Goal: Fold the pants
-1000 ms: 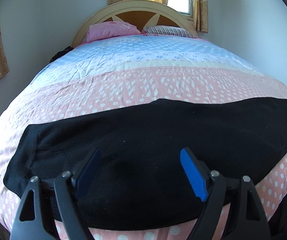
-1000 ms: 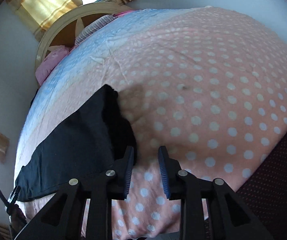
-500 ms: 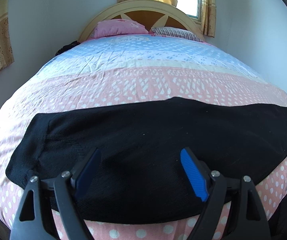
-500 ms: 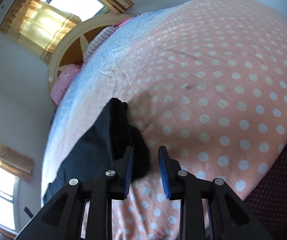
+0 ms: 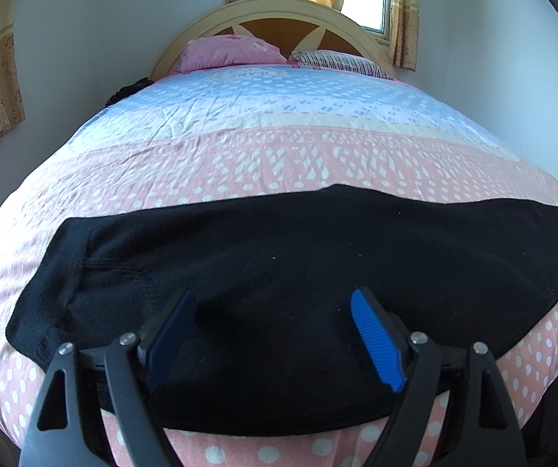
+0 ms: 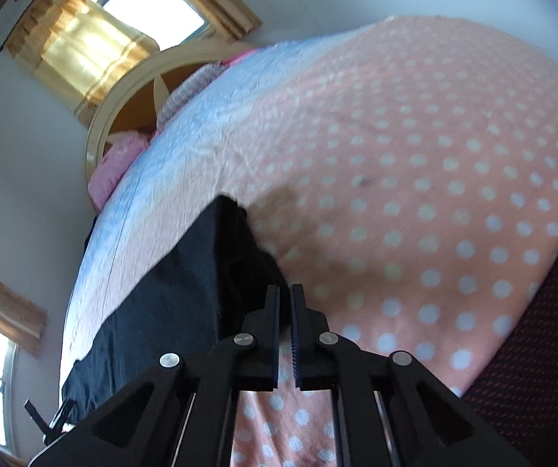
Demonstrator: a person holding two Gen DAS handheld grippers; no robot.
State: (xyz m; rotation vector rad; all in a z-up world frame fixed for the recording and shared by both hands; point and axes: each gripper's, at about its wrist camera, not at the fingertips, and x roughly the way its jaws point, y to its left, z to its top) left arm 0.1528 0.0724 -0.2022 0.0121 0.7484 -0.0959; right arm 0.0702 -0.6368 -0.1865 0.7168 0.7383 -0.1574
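Note:
Black pants (image 5: 279, 272) lie flat across the near end of the bed, waistband at the left, legs running off to the right. My left gripper (image 5: 275, 311) is open and empty, hovering over their near middle. In the right wrist view the pants' leg end (image 6: 201, 272) is lifted off the pink dotted sheet. My right gripper (image 6: 284, 299) is nearly closed, its tips at the edge of the leg end. Whether cloth sits between the pads is hidden.
The bed (image 5: 279, 148) has a pink, cream and blue dotted sheet. A pink pillow (image 5: 232, 52) and a striped pillow (image 5: 341, 62) lie by the wooden headboard (image 5: 279, 11). Walls are close on both sides. A dark red surface (image 6: 531, 350) lies beyond the bed's near corner.
My right gripper has closed from a narrow gap to nearly shut at the leg end, and the leg end has risen. My left gripper stays open and has moved back slightly.

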